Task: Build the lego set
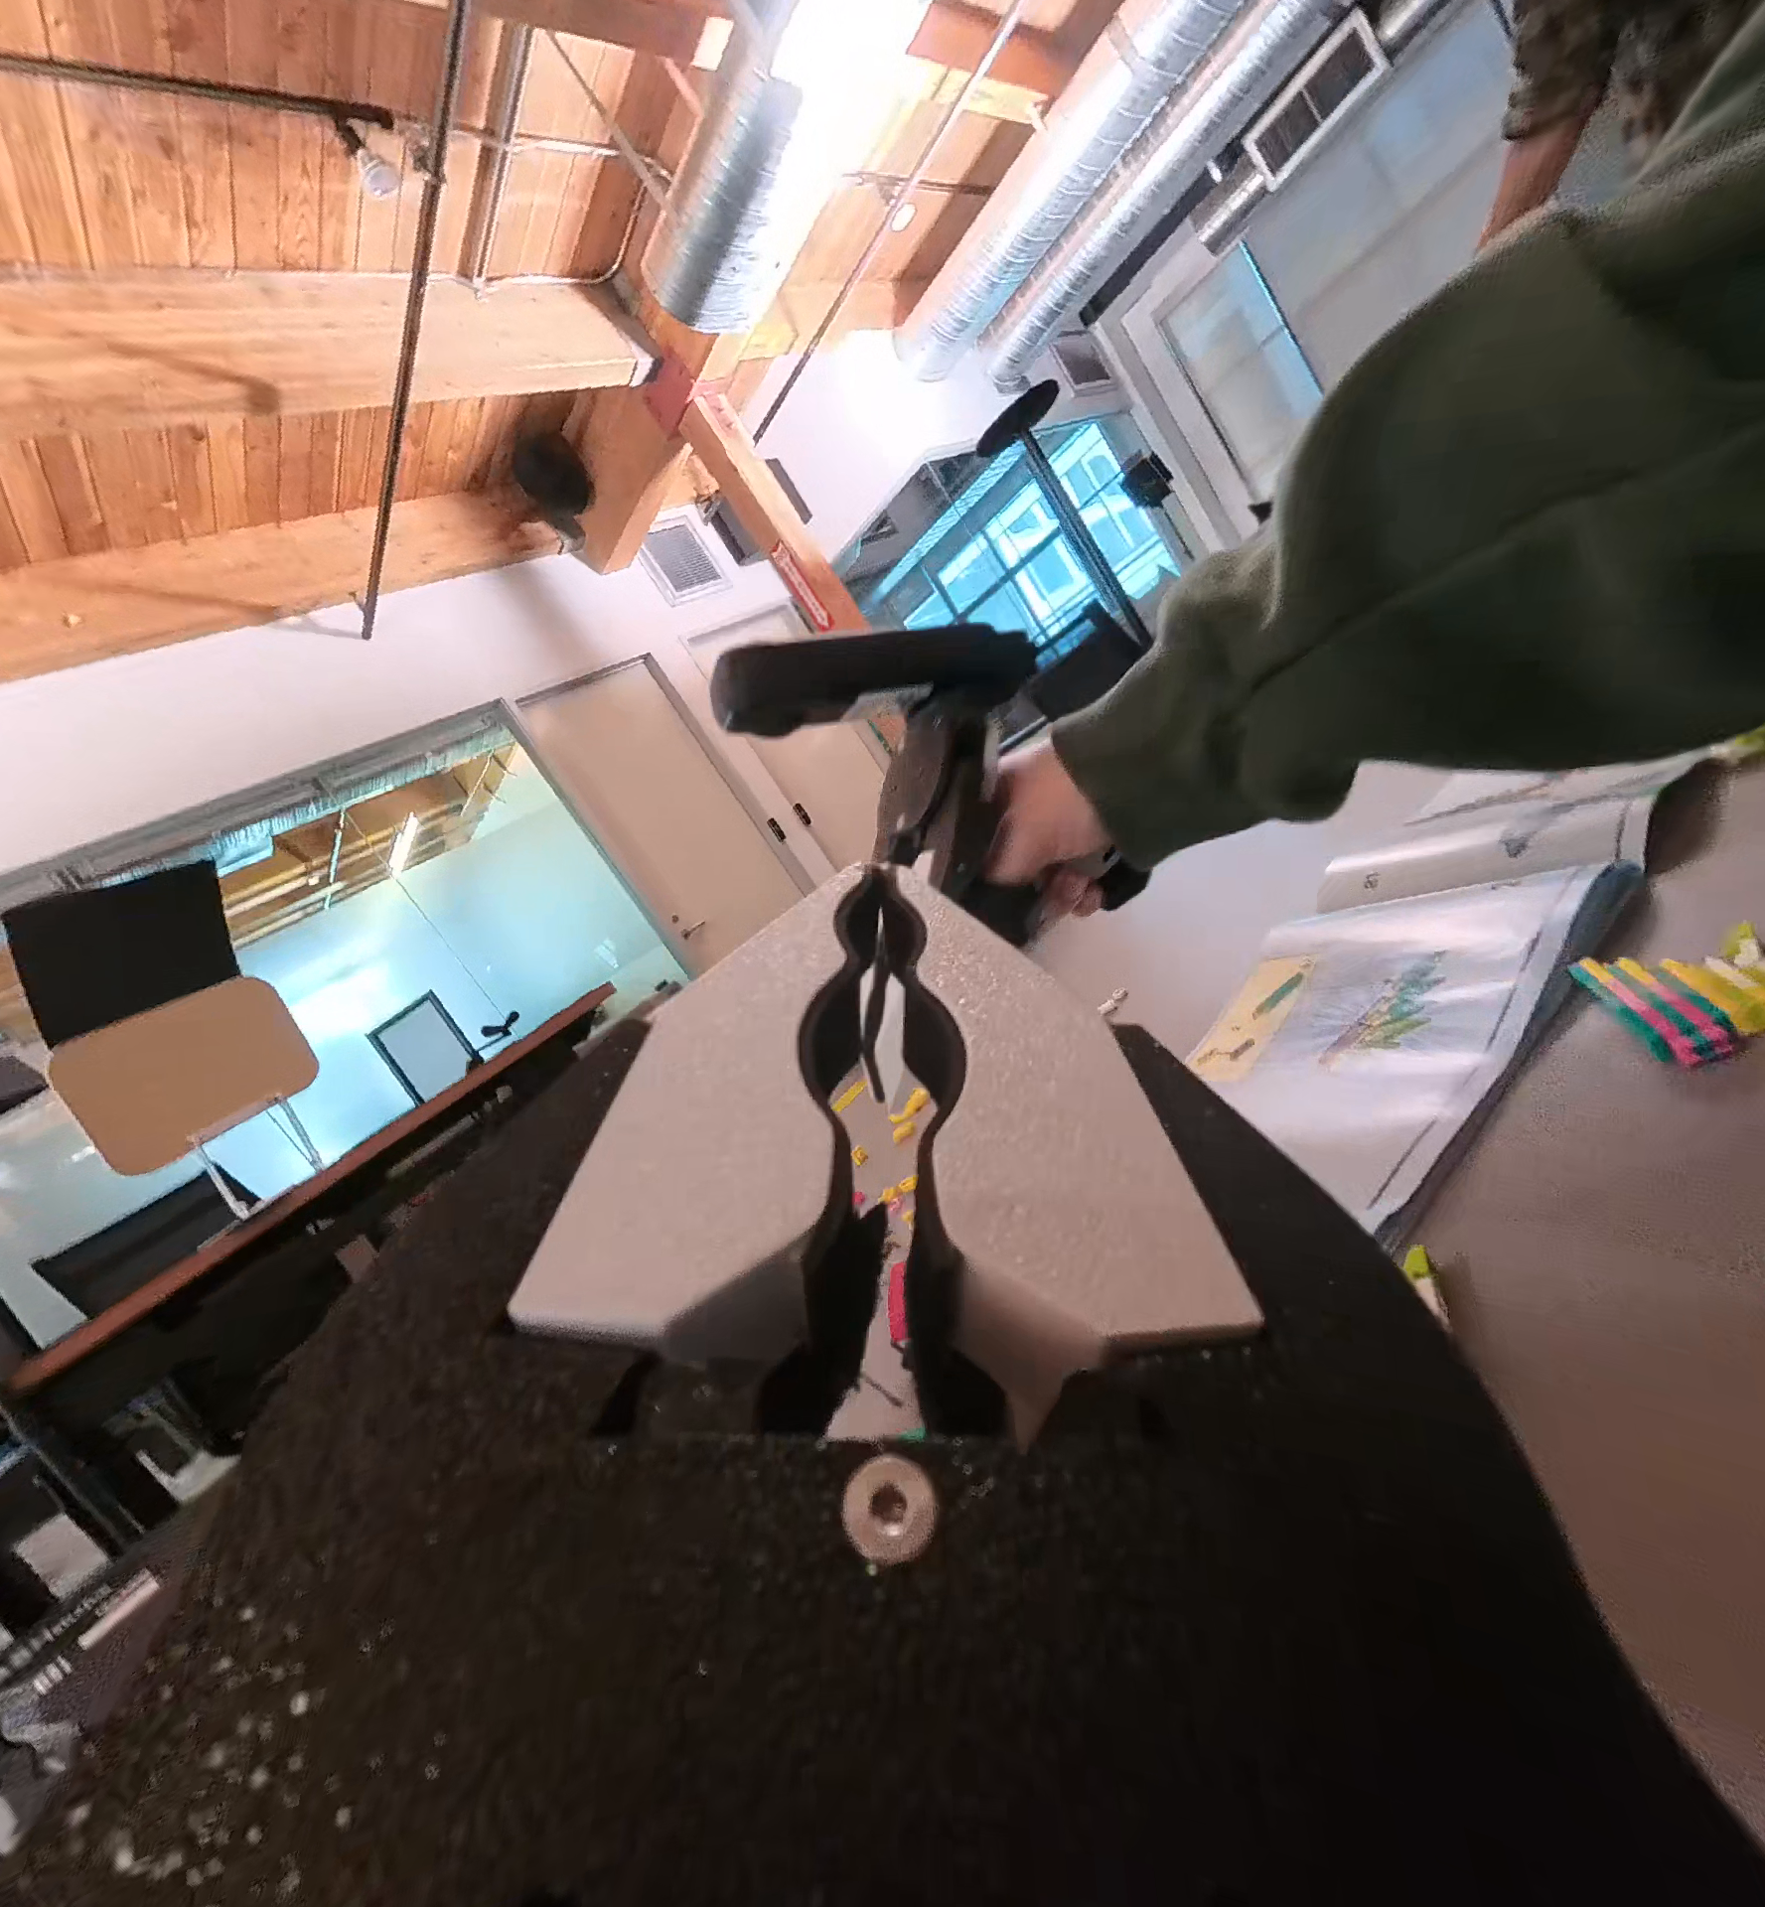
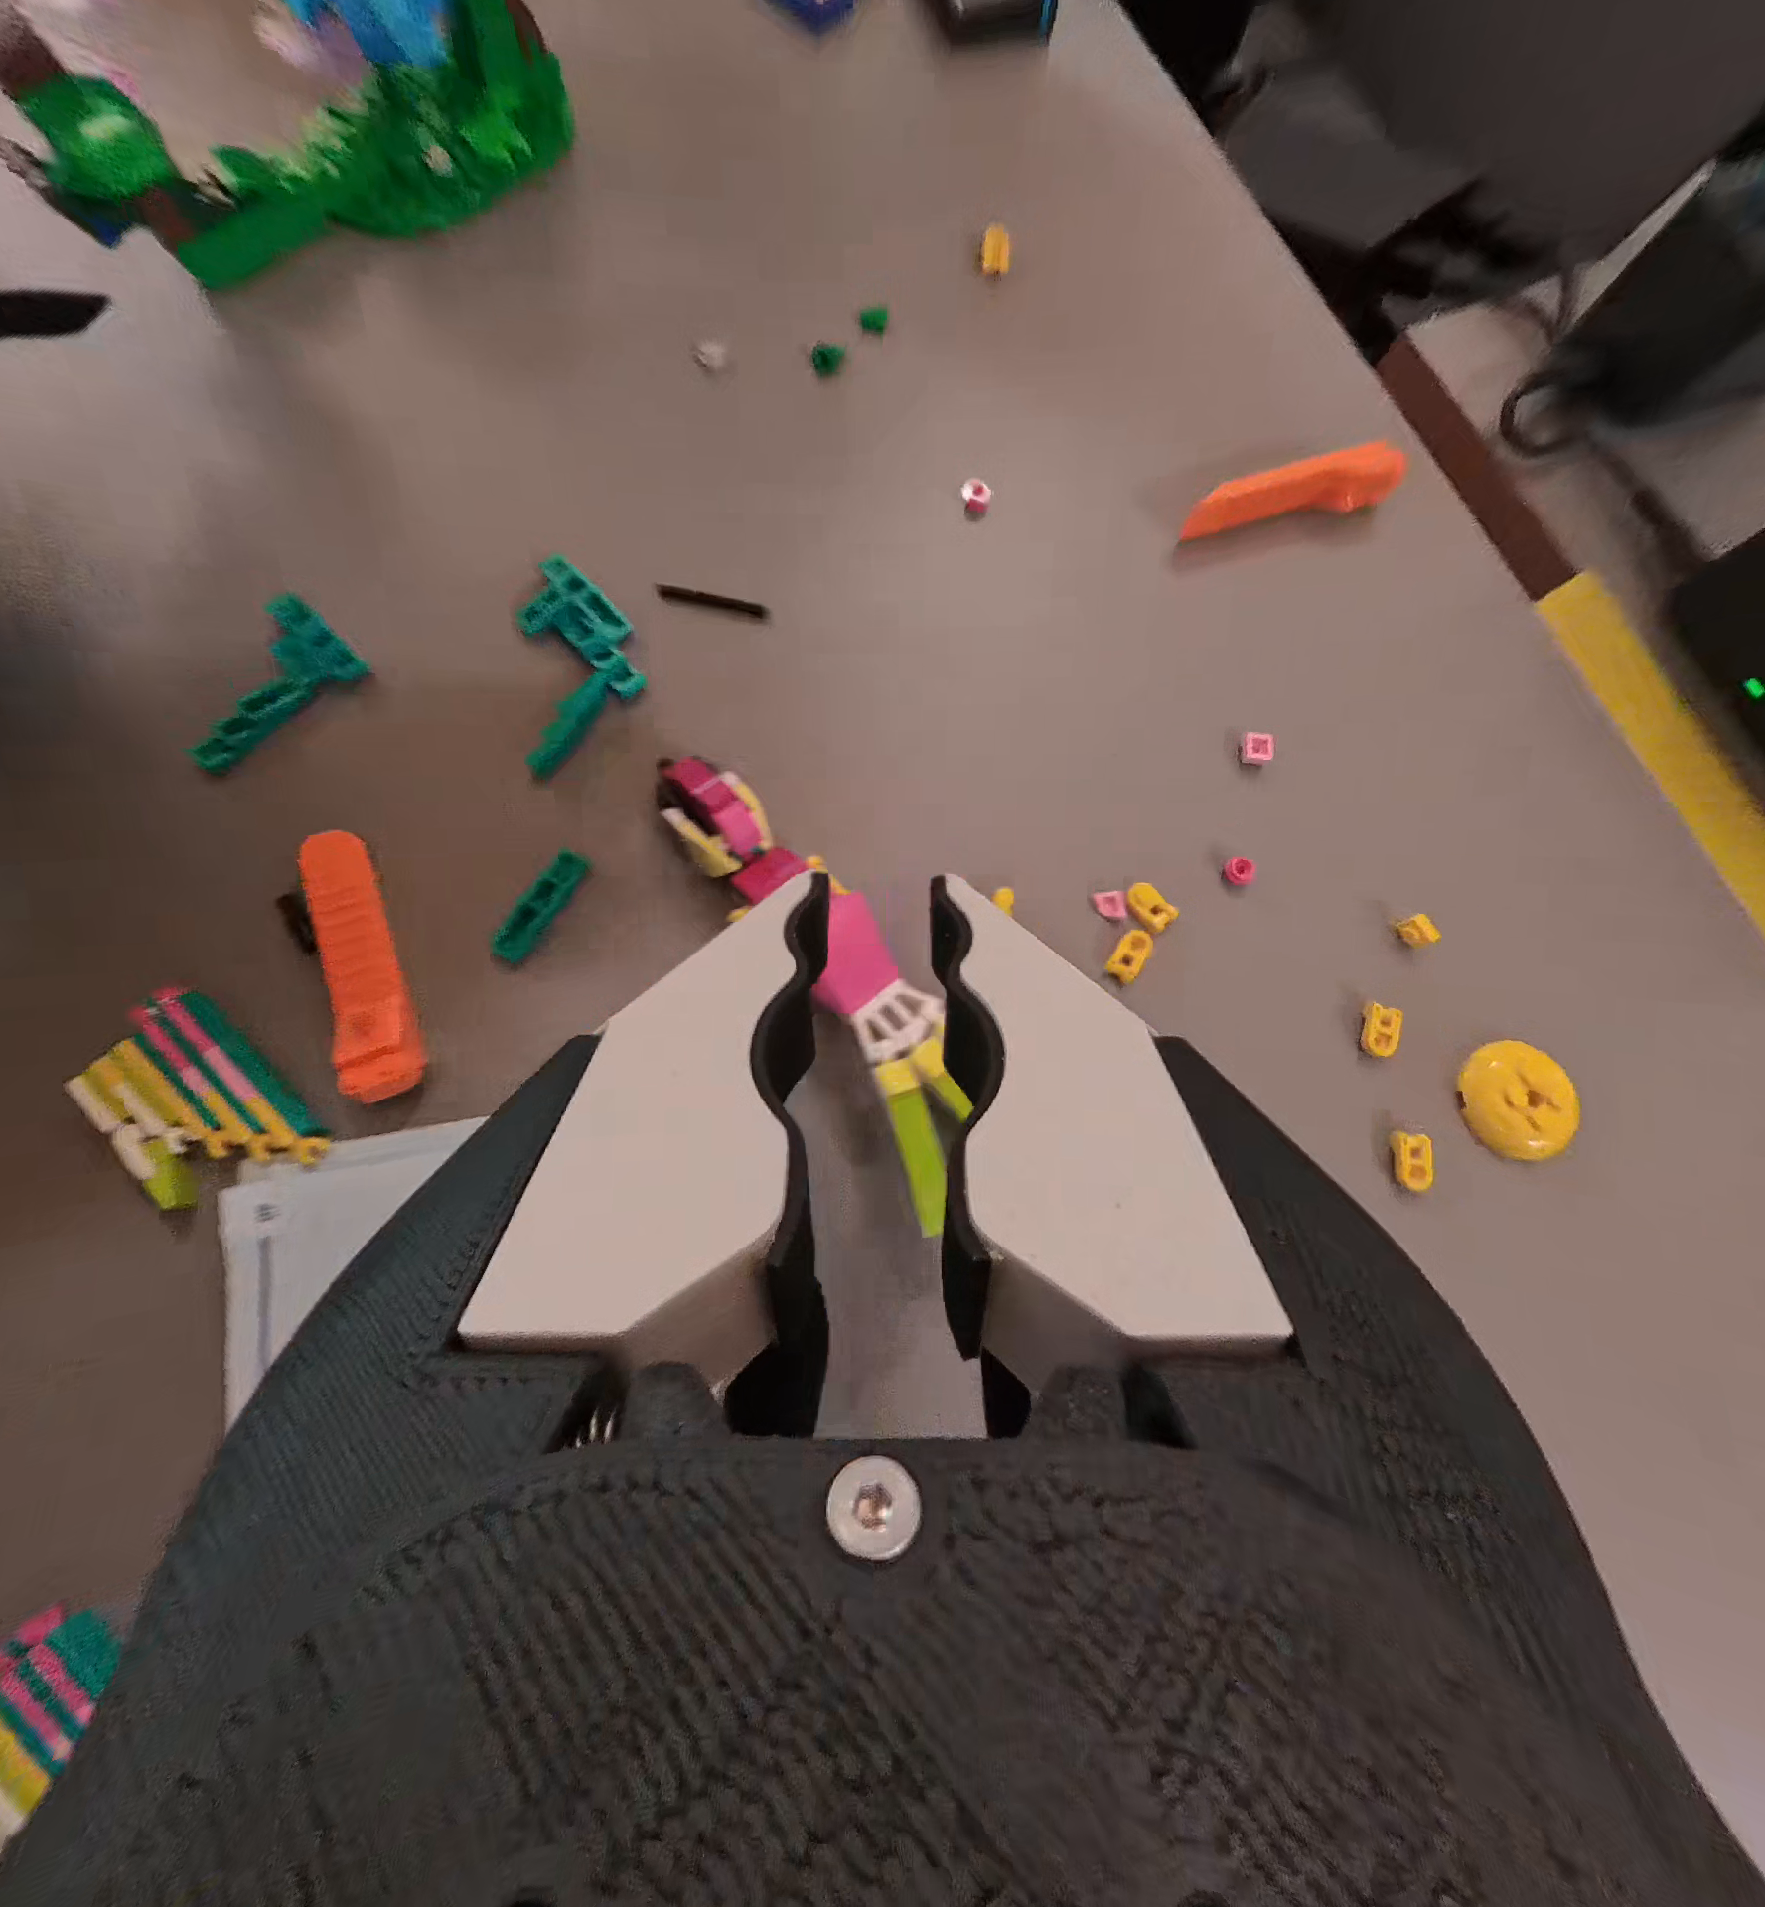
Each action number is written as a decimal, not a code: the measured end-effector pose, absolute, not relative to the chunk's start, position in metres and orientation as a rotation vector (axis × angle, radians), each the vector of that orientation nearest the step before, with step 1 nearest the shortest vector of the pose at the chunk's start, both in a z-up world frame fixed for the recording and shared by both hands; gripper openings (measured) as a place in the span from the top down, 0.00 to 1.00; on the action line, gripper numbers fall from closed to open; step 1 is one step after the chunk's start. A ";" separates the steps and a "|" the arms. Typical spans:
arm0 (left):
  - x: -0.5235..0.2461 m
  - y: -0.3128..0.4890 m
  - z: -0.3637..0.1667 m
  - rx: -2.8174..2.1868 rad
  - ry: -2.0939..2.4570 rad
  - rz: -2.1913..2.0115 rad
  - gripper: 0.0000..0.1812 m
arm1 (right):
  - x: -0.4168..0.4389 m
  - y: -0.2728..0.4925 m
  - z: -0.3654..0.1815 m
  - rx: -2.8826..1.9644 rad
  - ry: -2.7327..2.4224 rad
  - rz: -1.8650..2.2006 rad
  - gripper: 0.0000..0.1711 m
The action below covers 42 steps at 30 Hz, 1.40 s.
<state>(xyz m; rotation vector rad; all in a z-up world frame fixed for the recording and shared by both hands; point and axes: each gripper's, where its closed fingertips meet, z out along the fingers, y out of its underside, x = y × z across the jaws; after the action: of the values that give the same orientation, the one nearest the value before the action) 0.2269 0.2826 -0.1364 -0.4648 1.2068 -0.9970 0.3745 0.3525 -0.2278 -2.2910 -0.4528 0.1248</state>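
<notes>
Left wrist view: the left gripper [image 1: 876,908] is being held tilted up, jaws nearly shut w/ tips all but meeting; a thin black rod [image 1: 876,1016] is being seen in the slot, apparently pinched, tho it can't be told for sure. The right gripper [image 1: 904,826] is being seen farther off in a hand [image 1: 1048,815], green sleeve [image 1: 1476,537] behind. An open manual [image 1: 1415,991] is lying on the grey table [image 1: 1631,1187], a striped block stack [image 1: 1672,1006] beside it. Room: timber ceiling [image 1: 186,341], silver ducts [image 1: 1064,196], glass-walled offices, a desk at left.

Right wrist view: the right gripper [image 2: 875,898] is being hovered over the table [image 2: 960,671], jaws partly open, nothing clamped. A pink-white-lime sub-build [image 2: 873,991] is lying between the fingers, apparently on the table; contact w/ the pads can't be told. Around it: teal beams [image 2: 579,660], two orange tools [image 2: 357,960], small yellow connectors [image 2: 1378,1027], a yellow disc [image 2: 1518,1099], pink bits, a black axle [image 2: 711,602]. A green finished section [image 2: 362,175] is standing at the far side, blurred. Yellow tape is marking the table edge.

Progress, as judged: roughly mid-build. Several sub-assemblies are being shown done (green section, striped stacks, pink piece), but many loose parts are being left unjoined, so plenty of work is remaining.
</notes>
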 end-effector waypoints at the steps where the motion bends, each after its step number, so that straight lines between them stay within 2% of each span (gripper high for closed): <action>1: 0.227 0.287 -0.135 -0.489 1.192 -1.014 1.00 | 0.380 0.358 -0.233 -2.318 -0.453 0.156 0.89; 13: 0.222 0.324 -0.121 -0.647 1.040 -1.122 1.00 | 0.408 0.375 -0.286 -2.603 -0.472 0.263 0.89; 15: 0.221 0.324 -0.120 -0.638 1.037 -1.117 1.00 | 0.407 0.373 -0.291 -2.630 -0.483 0.284 0.90; 17: 0.221 0.322 -0.119 -0.631 1.039 -1.115 1.00 | 0.406 0.375 -0.291 -2.616 -0.508 0.280 0.98; 20: 0.220 0.325 -0.118 -0.627 1.030 -1.089 1.00 | 0.400 0.370 -0.285 -2.614 -0.602 0.247 0.98; 26: 0.213 0.348 -0.109 -0.696 0.919 -1.088 1.00 | 0.282 0.310 -0.236 -2.420 -1.172 0.330 0.98; 31: 0.208 0.357 -0.105 -0.718 0.872 -1.098 1.00 | 0.187 0.237 -0.259 -2.320 -1.636 0.327 0.98; 39: 0.211 0.352 -0.109 -0.710 0.906 -1.088 1.00 | 0.174 0.218 -0.287 -2.340 -1.791 0.186 0.98; 42: 0.211 0.352 -0.109 -0.715 0.903 -1.106 1.00 | 0.172 0.219 -0.291 -2.326 -1.780 0.169 0.92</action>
<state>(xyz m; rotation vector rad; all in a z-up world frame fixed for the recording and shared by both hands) 0.2110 0.3516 -0.1094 -0.7148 0.9027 -1.1060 0.1722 0.2189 -0.2912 -2.3261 -1.7795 0.1694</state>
